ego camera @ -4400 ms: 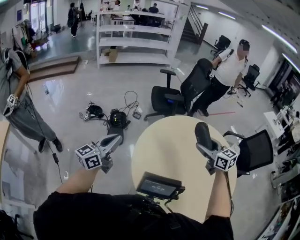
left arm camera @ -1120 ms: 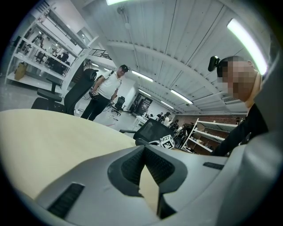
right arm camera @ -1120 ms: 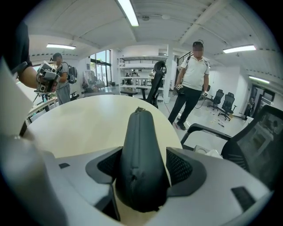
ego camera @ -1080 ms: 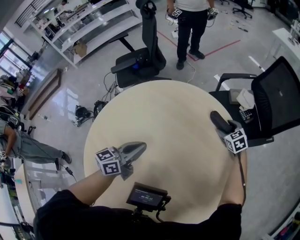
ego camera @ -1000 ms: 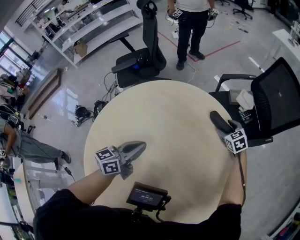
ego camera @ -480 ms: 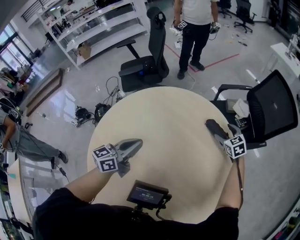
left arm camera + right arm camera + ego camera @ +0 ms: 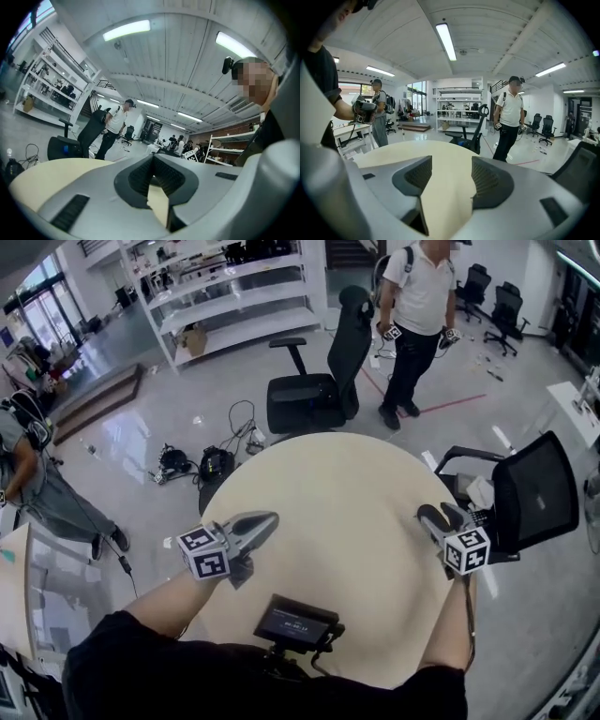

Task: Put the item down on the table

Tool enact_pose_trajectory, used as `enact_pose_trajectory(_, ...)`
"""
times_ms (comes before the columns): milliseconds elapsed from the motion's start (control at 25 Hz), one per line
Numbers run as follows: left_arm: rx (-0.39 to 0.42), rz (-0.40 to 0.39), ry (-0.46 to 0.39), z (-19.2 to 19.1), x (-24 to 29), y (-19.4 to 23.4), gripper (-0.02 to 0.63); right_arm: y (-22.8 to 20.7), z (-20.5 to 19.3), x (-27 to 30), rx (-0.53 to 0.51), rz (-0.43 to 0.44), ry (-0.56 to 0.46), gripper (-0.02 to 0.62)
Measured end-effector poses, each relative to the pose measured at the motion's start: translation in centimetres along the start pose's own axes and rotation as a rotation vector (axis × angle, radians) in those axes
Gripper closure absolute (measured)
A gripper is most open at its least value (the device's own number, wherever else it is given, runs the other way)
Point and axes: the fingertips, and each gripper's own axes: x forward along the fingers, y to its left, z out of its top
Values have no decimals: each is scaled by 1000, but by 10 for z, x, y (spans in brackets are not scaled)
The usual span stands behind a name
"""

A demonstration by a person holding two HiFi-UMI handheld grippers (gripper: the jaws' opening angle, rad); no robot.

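Left gripper (image 7: 272, 517) is over the near-left edge of the round table (image 7: 337, 474). In the left gripper view its jaws (image 7: 152, 159) are closed tip to tip with nothing pinched; only a sliver of table top (image 7: 47, 171) shows below the pads. Right gripper (image 7: 439, 514) is over the table's right edge. Its jaws (image 7: 451, 176) are apart and have just been closing a bit, and only bare table top (image 7: 440, 154) shows in the gap. The item can't be located in any view: it is in neither claw and not on the visible table surface. Small screen (image 7: 298, 622) at the person's chest. Black office chair (image 7: 319, 395) and standing person (image 7: 417, 306) beyond the table, mesh chair (image 7: 534, 493) just beside its right edge.
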Motion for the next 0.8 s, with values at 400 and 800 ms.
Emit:
enact_pose_trajectory(400, 45, 104, -141, 56, -186, 35, 604, 188, 92, 53, -34, 142, -75, 587)
enact_pose_trajectory(800, 120, 283, -248, 84, -474, 78, 604, 457, 149, 103, 38, 290, -133, 590)
